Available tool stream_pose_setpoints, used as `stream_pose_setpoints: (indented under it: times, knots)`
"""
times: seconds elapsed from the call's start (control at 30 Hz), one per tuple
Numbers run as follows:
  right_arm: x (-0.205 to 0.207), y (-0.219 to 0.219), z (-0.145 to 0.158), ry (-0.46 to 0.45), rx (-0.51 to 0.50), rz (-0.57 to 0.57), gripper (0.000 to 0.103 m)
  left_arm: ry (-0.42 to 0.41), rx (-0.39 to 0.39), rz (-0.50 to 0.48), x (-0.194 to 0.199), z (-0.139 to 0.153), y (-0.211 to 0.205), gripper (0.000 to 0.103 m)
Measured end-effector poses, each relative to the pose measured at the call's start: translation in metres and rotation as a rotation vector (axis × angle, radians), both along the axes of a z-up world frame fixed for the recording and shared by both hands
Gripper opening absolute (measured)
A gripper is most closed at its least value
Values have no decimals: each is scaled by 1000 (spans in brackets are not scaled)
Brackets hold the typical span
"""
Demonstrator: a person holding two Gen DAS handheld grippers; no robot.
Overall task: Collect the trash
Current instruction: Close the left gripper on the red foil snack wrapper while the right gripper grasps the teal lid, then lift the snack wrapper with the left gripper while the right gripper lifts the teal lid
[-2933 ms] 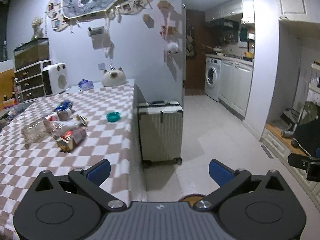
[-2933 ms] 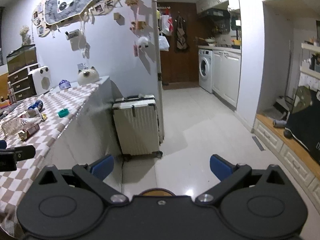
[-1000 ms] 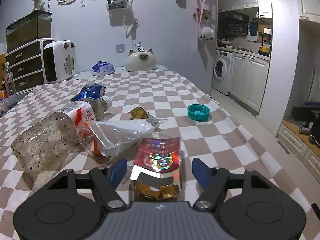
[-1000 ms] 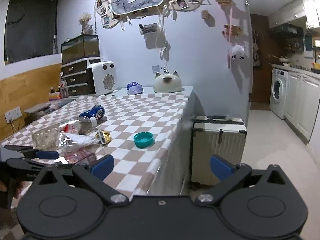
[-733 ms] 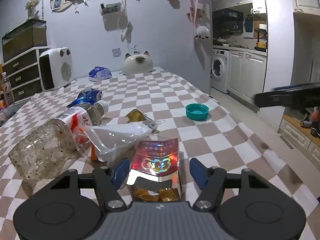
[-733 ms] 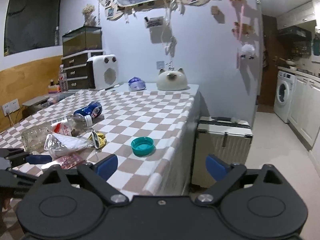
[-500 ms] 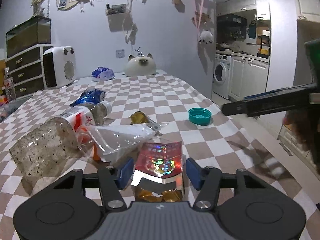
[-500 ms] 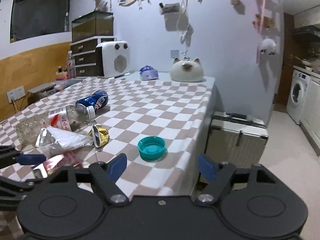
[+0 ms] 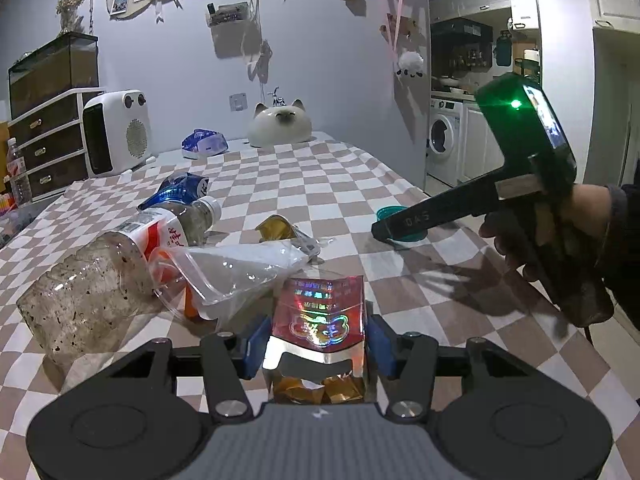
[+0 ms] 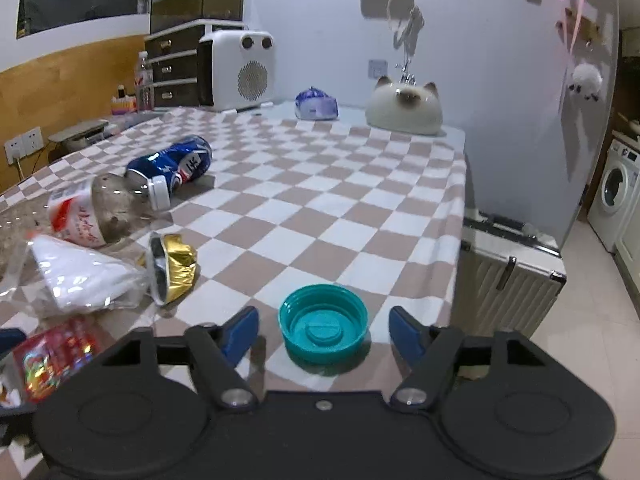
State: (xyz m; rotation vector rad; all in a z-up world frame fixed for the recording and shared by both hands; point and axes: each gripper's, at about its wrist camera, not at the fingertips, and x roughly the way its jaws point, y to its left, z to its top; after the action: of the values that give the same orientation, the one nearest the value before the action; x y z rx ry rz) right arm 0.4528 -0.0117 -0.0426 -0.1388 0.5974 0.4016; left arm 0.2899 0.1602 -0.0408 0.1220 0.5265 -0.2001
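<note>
Trash lies on a checkered table (image 9: 312, 168). My left gripper (image 9: 316, 340) is shut on a shiny red snack packet (image 9: 320, 316), its blue pads touching both sides. Beyond it lie a clear plastic bag (image 9: 236, 268), a dirty plastic bottle (image 9: 112, 276), a crushed gold can (image 9: 276, 228) and a crushed blue can (image 9: 180, 192). My right gripper (image 10: 324, 330) is open, its pads either side of a teal lid (image 10: 324, 328) near the table's right edge. The gold can (image 10: 172, 268), the bottle (image 10: 104, 212) and the blue can (image 10: 172, 164) show to its left.
A white heater (image 9: 116, 132), a cat-shaped ceramic (image 9: 280, 124) and a blue packet (image 9: 204, 144) stand at the table's far end. A silver suitcase (image 10: 508, 260) stands on the floor right of the table. Drawers (image 9: 44, 148) are at the left.
My left gripper has closed its pads onto the red packet. My right gripper has moved down and forward over the table until the teal lid sits between its pads.
</note>
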Motion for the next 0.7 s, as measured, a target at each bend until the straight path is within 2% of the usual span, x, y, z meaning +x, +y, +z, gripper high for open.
stream_pose_setpoints:
  times: [0.03,0.13,0.37,0.53,0.7]
  knots:
    - [2,1,-1,8,-2,1,50,2,-3,0,0,0,1,54]
    - [-2,3,-2,4,-9,-5,50,13,-15,-1,2,-1,2,54]
    - [-48,-5,3,-2,25,45,50,20,-7,-2,3,-2,1,54]
    - [-78,-3,0,8,-12,56,50,37,11,-1,6,-3,-2,56]
    - [-97,-8,1,25,19,46,50,101,-55,-11,15,-7,5,57]
